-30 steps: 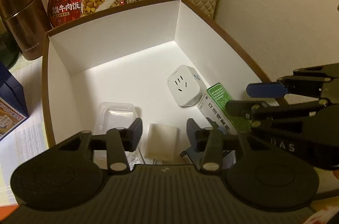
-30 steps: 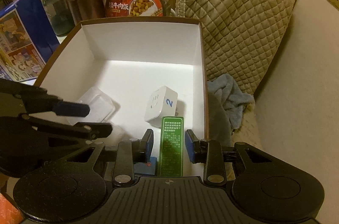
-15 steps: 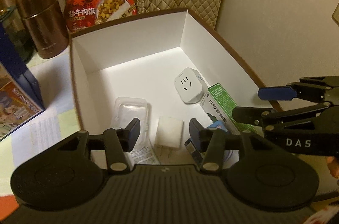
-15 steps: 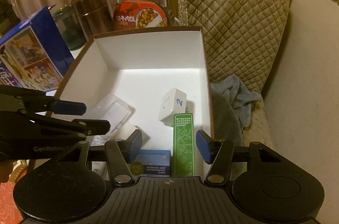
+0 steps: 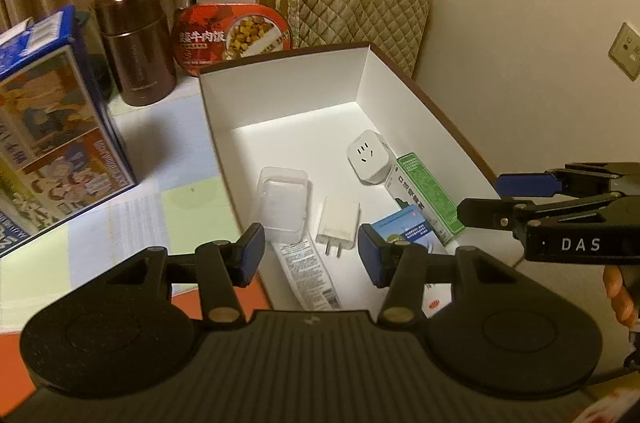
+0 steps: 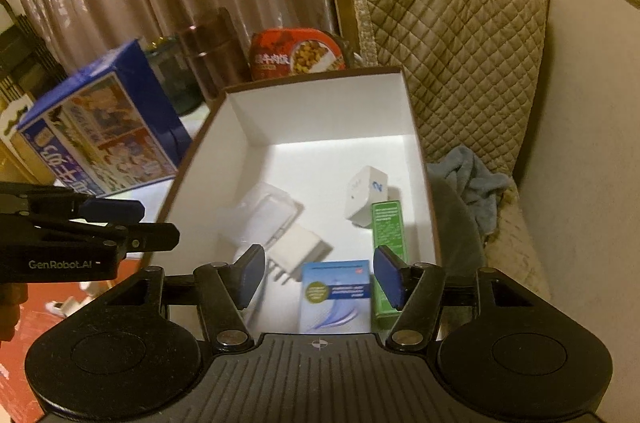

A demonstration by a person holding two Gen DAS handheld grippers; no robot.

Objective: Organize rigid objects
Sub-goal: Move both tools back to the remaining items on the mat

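A white box with a brown rim (image 5: pixel 288 91) (image 6: pixel 320 111) holds a clear plastic case (image 5: pixel 283 203) (image 6: pixel 264 213), a white charger plug (image 5: pixel 338 225) (image 6: pixel 298 249), a white socket cube (image 5: pixel 367 161) (image 6: pixel 366 197), a green carton (image 5: pixel 426 197) (image 6: pixel 388 227), a blue and white carton (image 5: pixel 404 229) (image 6: pixel 334 297) and a labelled white strip (image 5: pixel 306 273). My left gripper (image 5: pixel 311 259) is open and empty above the box's near edge. My right gripper (image 6: pixel 320 279) is open and empty above the near right of the box.
Left of the box stand a blue picture box (image 5: pixel 52 127) (image 6: pixel 100 127), a brown flask (image 5: pixel 134 43) and a red meal tub (image 5: pixel 232 33) (image 6: pixel 298 53). A quilted chair back (image 5: pixel 356 3) (image 6: pixel 452 51) and a blue cloth (image 6: pixel 472 183) are beside the wall.
Both grippers have pulled back and up from the box. The right jaws have opened wider, leaving the green carton lying in the box.
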